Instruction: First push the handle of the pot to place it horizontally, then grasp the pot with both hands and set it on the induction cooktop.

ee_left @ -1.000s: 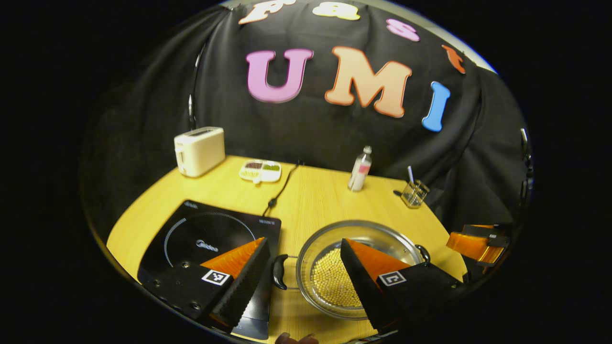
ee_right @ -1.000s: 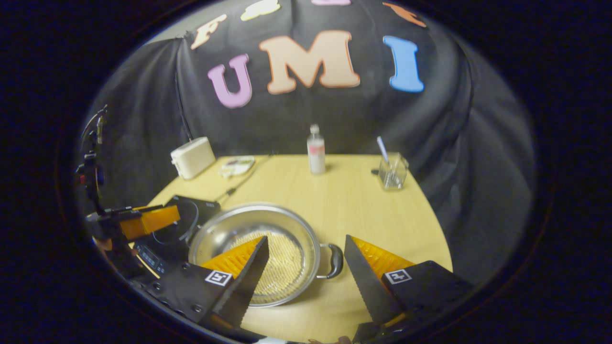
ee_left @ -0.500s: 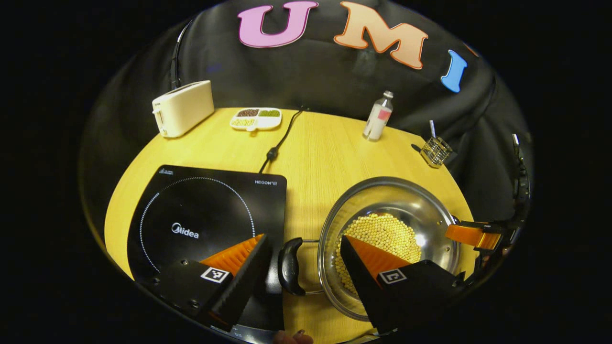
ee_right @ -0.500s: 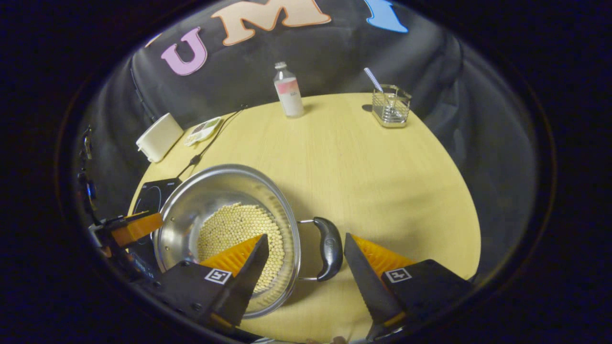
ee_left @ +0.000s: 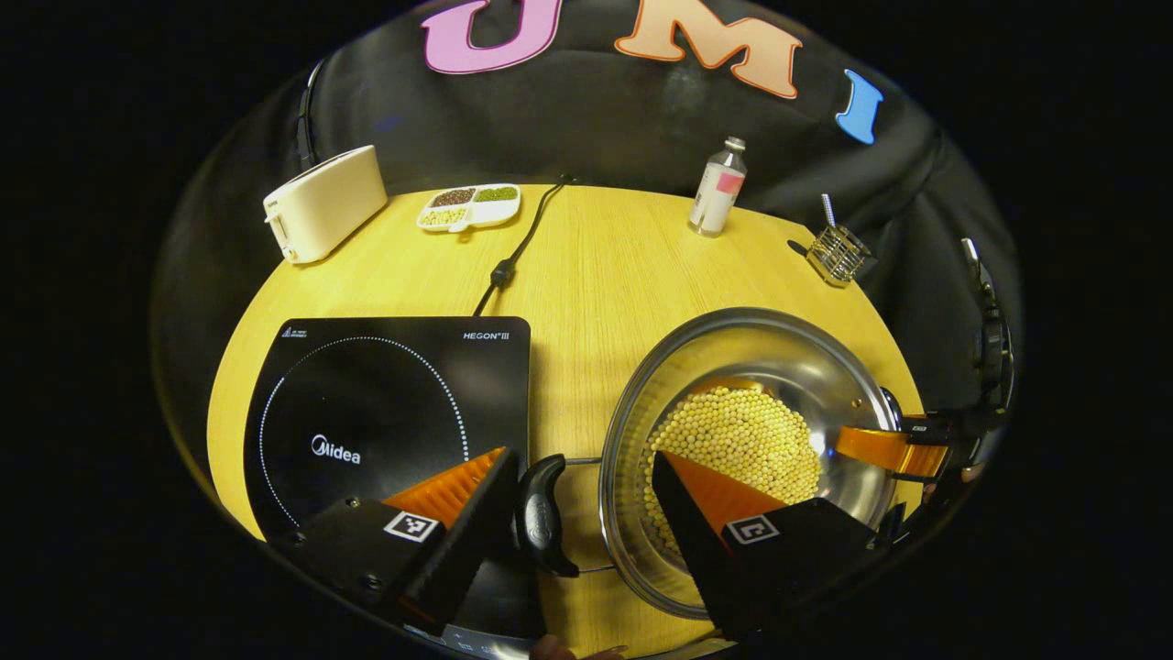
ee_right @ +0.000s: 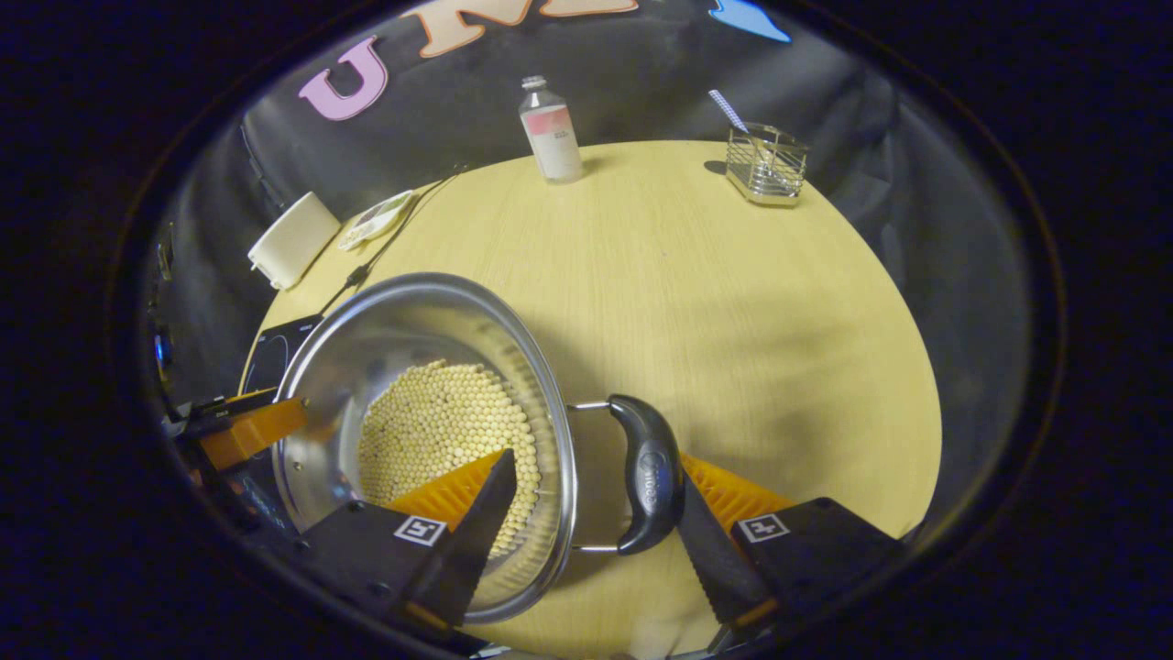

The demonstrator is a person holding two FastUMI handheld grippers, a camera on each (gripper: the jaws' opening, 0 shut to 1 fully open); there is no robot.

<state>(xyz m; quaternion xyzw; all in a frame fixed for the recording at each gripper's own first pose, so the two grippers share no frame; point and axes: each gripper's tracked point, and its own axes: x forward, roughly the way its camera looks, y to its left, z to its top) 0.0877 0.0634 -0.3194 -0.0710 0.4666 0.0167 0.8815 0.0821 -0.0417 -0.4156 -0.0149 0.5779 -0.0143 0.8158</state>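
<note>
With each hand-held gripper (ee_left: 579, 509) (ee_right: 596, 522) spread around one handle, the bean-filled pot (ee_left: 747, 449) rests on the table (ee_left: 596, 275) at 3 o'clock of the induction cooktop (ee_left: 385, 408); uneven lifting could spill the beans.

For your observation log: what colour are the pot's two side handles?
Black; the handle is clearest in the right gripper view, on the steel pot.
</note>
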